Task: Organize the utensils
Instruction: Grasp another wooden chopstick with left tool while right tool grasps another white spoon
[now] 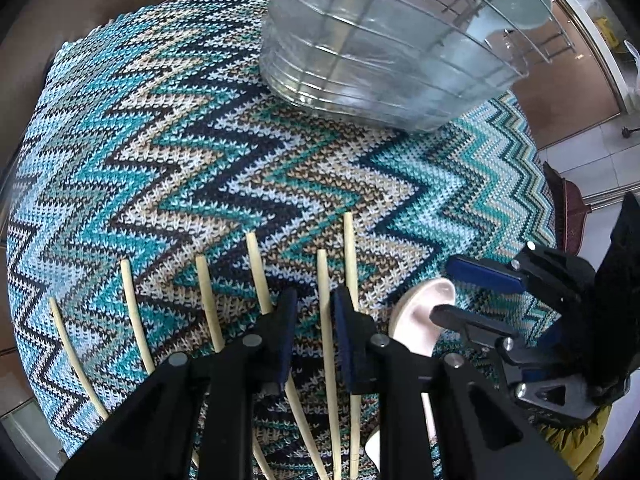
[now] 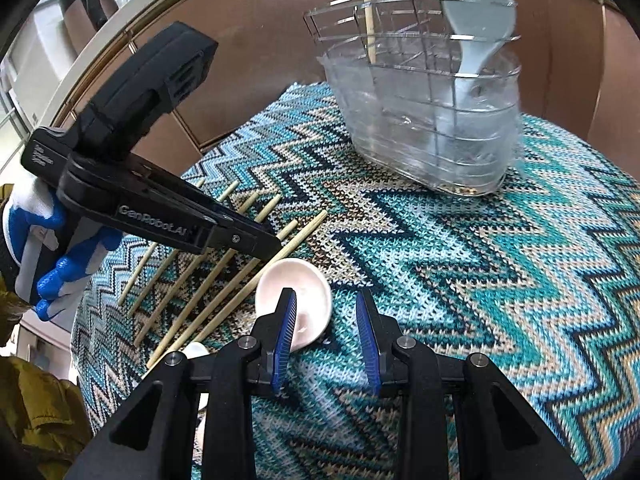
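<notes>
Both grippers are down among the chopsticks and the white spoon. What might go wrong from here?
1. The left gripper has its jaws narrow over closely spaced chopsticks; closing could catch two sticks or nudge a neighbour out of the row.
2. The right gripper is open with only one jaw over the white spoon; off centre like this, the rounded bowl may slip out.
3. The grippers work close together and may collide when lifting toward the holder.

Handle of white spoon behind right tool
</notes>
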